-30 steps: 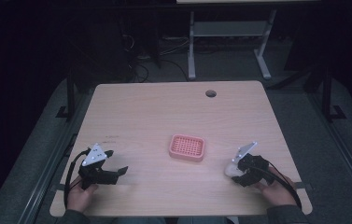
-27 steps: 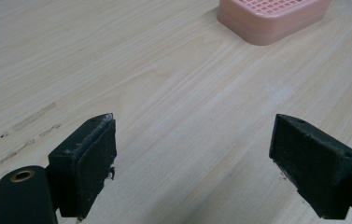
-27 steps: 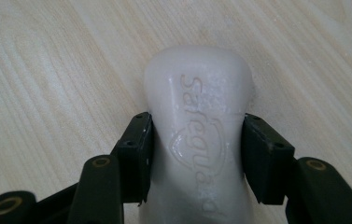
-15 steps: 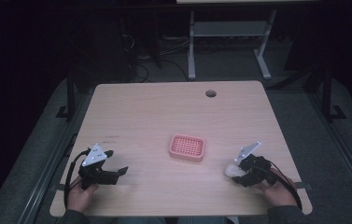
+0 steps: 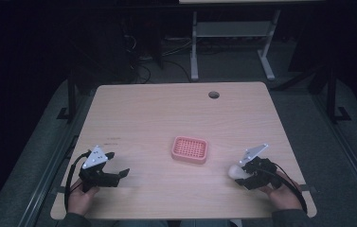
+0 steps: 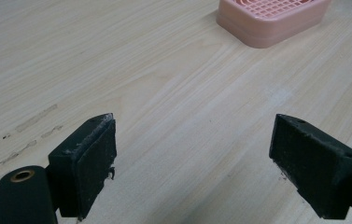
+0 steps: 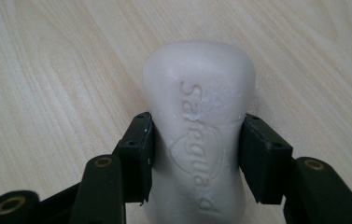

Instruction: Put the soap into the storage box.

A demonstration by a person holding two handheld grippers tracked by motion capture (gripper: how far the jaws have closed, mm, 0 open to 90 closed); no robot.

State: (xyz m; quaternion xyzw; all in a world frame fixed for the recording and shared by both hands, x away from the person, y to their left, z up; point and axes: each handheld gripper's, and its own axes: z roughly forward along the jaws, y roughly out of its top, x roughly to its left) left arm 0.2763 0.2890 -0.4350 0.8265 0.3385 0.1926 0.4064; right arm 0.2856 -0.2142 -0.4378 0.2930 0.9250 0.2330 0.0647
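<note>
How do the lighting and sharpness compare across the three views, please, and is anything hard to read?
High view: dim, the room beyond the table almost black, the soap a small pale blur. Left gripper view: bright and even, wood grain sharp, the pink soap dish cut off at the top edge. Right gripper view: well lit and sharp, the lettering pressed into the soap legible, soft shadows beside the right claw.

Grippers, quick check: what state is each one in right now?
Left gripper: open, nothing between its jaws, above bare table.
Right gripper: closed on the white soap bar, having just finished closing.
</note>
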